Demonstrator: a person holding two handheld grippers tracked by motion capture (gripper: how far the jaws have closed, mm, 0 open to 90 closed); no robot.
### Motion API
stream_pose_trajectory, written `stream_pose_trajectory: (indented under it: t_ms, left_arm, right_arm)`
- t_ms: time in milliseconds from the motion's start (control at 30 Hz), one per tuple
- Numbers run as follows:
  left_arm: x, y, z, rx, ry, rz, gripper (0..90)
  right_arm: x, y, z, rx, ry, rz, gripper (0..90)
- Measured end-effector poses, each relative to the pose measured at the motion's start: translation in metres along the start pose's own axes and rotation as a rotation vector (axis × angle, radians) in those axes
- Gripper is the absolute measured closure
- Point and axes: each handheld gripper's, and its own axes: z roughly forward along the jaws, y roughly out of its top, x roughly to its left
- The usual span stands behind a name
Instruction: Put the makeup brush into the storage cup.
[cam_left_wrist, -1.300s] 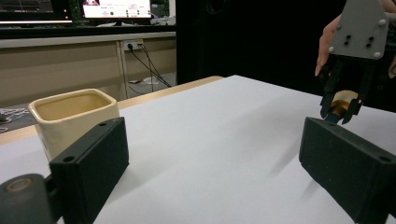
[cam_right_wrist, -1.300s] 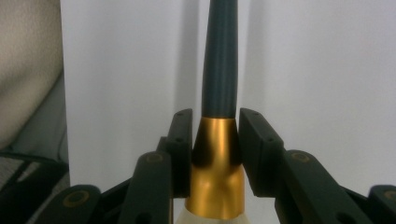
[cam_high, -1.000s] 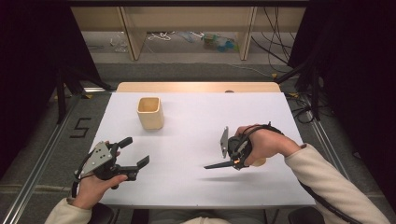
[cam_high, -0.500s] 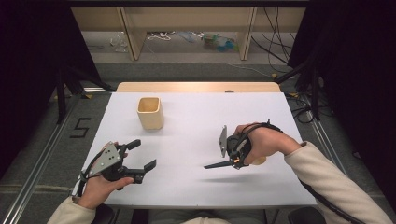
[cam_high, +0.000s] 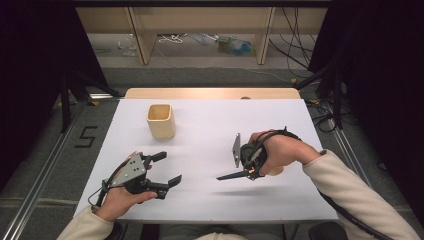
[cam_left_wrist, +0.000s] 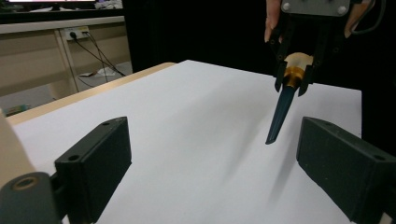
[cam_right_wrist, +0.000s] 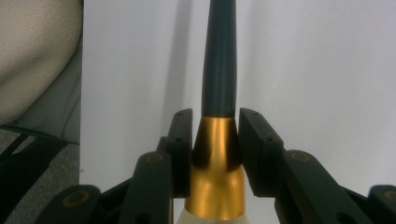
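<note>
in the high view, the white surface (cam_high: 210, 130) takes up the middle of the frame. a beige cup (cam_high: 161, 120) stands upright in its upper left part, well apart from both grippers. at the lower left of the frame the left gripper (cam_high: 166, 168) rests low over the surface in the person's left hand (cam_high: 120, 200), its jaws spread wide with nothing between them. right of centre the right gripper (cam_high: 248, 172) sits in the right hand (cam_high: 282, 150) and is clamped on a brush (cam_high: 235, 175) whose dark tapered handle points toward the lower left of the frame, its tip over the surface between the two grippers. its shadow lies on the surface just below it.

in the left gripper view, the two black jaws rise at the lower left and lower right, far apart, with bare white surface between them. the right gripper (cam_left_wrist: 294, 77) hangs at the upper right, gripping the brush (cam_left_wrist: 280, 114) by its gold collar; the dark handle slants down and to the left, its tip just above the surface. the cup's edge blurs at the far left.

in the right gripper view, the jaws press on either side of the brush's gold collar (cam_right_wrist: 217, 140), and the dark handle runs straight up the middle of the frame over the white surface. a pale sleeve (cam_right_wrist: 37, 56) shows at the upper left.
</note>
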Motion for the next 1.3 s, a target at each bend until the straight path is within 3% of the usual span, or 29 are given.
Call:
stream_pose_trajectory:
  t_ms: [133, 200, 233, 333, 433, 500, 533, 700, 733, 833, 867, 933, 967, 1033, 1067, 1233, 1267, 1300]
  left_arm:
    - [-0.005, 0.000, 0.008, 0.014, -0.024, 0.011, 9.8]
    - [-0.007, 0.001, 0.013, 0.021, -0.035, 0.018, 9.7]
    - [-0.007, 0.001, 0.013, 0.021, -0.035, 0.018, 9.8]
    - [-0.009, 0.001, 0.016, 0.027, -0.045, 0.022, 9.8]
    - [-0.011, 0.001, 0.020, 0.030, -0.055, 0.027, 9.7]
    - [-0.012, 0.000, 0.022, 0.031, -0.061, 0.027, 9.7]
    - [-0.013, 0.000, 0.023, 0.032, -0.063, 0.027, 9.8]
    - [-0.014, 0.000, 0.027, 0.038, -0.071, 0.032, 9.7]
    - [-0.014, 0.000, 0.028, 0.038, -0.074, 0.033, 9.8]
    - [-0.016, 0.000, 0.031, 0.043, -0.080, 0.036, 9.9]
    - [-0.017, 0.000, 0.032, 0.043, -0.084, 0.037, 10.0]
    - [-0.018, 0.000, 0.035, 0.048, -0.091, 0.044, 10.1]
    - [-0.018, 0.000, 0.036, 0.051, -0.094, 0.046, 10.1]
    - [-0.019, 0.000, 0.040, 0.049, -0.103, 0.043, 10.2]
    - [-0.019, 0.000, 0.041, 0.056, -0.106, 0.051, 10.2]
    - [-0.021, 0.000, 0.046, 0.060, -0.111, 0.058, 10.5]
    - [-0.022, 0.000, 0.049, 0.064, -0.112, 0.061, 10.5]
    - [-0.022, -0.001, 0.050, 0.060, -0.117, 0.063, 10.7]
  right_arm:
    - [-0.001, 0.001, -0.002, 0.005, -0.003, -0.012, 67.5]
    - [0.002, 0.002, -0.002, -0.007, 0.005, 0.026, 67.5]
    - [0.001, 0.002, -0.003, 0.007, -0.004, -0.002, 67.5]
    - [-0.001, 0.002, -0.004, 0.004, 0.000, -0.018, 67.5]
    - [0.000, 0.003, -0.006, 0.004, -0.009, -0.012, 67.5]
    - [0.002, 0.005, -0.007, -0.003, -0.014, 0.017, 67.5]
    - [-0.001, 0.004, -0.008, 0.009, -0.013, -0.028, 67.5]
    - [-0.001, 0.008, -0.010, 0.006, -0.013, -0.017, 67.5]
    - [0.001, 0.009, -0.009, -0.002, -0.019, 0.006, 67.5]
    - [0.001, 0.011, -0.010, -0.002, -0.018, 0.002, 67.5]
    - [-0.001, 0.012, -0.011, 0.009, -0.009, -0.021, 67.5]
    - [0.000, 0.013, -0.011, -0.001, -0.022, -0.003, 67.5]
    - [-0.002, 0.014, -0.012, 0.010, -0.013, -0.036, 67.5]
    - [-0.001, 0.015, -0.012, -0.003, -0.016, -0.013, 67.5]
    - [-0.002, 0.016, -0.014, 0.013, -0.018, -0.042, 67.5]
    - [-0.003, 0.018, -0.015, 0.009, -0.018, -0.043, 67.5]
    - [-0.001, 0.020, -0.015, -0.006, -0.021, -0.014, 67.5]
    - [-0.003, 0.020, -0.016, 0.015, -0.017, -0.045, 67.5]
